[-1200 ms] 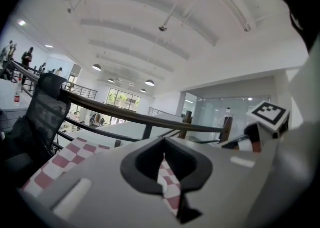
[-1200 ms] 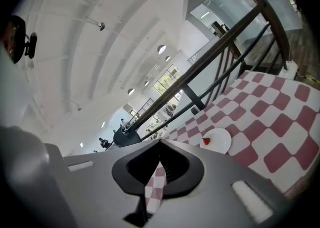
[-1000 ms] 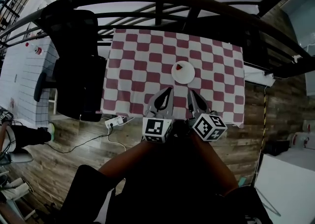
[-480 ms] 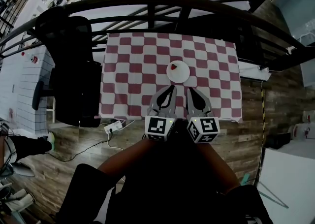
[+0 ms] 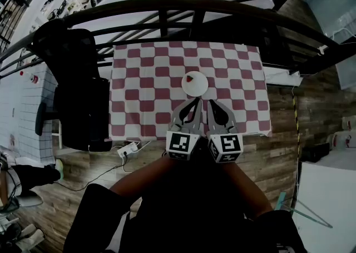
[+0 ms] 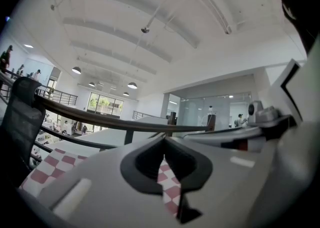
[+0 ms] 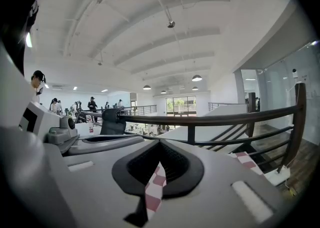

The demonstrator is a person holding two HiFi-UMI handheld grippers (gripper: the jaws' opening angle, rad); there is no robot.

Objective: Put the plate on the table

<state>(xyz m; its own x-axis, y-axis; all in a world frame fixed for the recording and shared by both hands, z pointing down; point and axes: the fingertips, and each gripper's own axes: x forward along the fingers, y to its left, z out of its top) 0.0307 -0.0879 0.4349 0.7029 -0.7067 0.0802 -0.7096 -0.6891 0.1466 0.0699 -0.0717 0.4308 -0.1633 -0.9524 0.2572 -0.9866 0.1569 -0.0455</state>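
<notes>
Checkered red-white worktop [image 5: 144, 79] holds round white plate [image 5: 197, 86], lying flat, small red bit [image 5: 190, 78] on it. Left tongs [image 5: 194, 102] and right tongs [image 5: 213, 104] pressed together, empty, just beside plate.

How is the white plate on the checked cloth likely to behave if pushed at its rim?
The plate looks flat and low, so it would probably slide rather than tip. The checked cloth beneath may bunch and drag. The small red item on the plate could shift.
</notes>
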